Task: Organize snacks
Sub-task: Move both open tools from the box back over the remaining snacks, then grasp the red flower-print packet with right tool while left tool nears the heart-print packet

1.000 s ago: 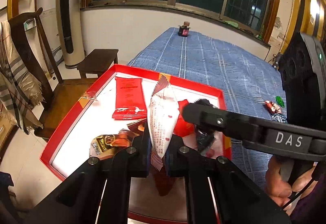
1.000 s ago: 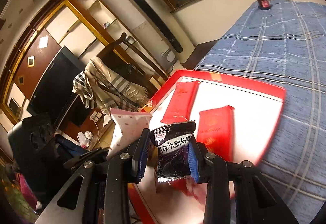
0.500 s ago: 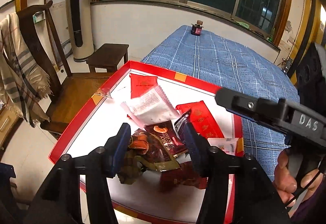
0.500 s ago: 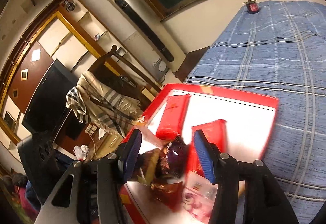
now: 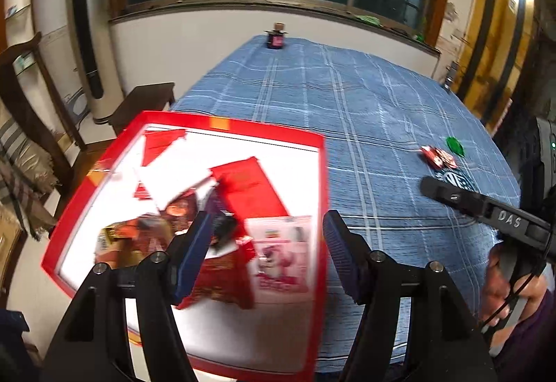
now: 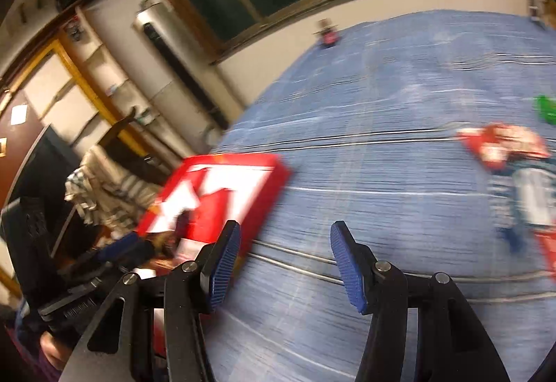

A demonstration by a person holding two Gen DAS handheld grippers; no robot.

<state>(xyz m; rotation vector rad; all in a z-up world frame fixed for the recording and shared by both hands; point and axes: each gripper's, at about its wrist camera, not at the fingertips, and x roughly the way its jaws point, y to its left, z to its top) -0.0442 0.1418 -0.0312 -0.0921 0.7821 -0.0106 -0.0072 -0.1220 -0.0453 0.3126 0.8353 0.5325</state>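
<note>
Surface: table under a blue plaid cloth (image 5: pixel 365 124), pale check lines, filling most of both views.
Near left corner: red tray (image 5: pixel 321 194) with white floor, lying flat on the cloth, one side overhanging the table's left edge; snack packets piled inside.
Far end: small dark jar (image 5: pixel 274 40) with a pale lid, upright, alone near the wall.
Right side: red wrapped snack (image 5: pixel 438 156) flat on the cloth; green wrapped sweet (image 5: pixel 455 145) just beside it, farther back; dark green-and-white packet (image 5: pixel 458 181) just in front, partly hidden.
Right wrist view: same three blurred at the right, well apart from the tray.
</note>
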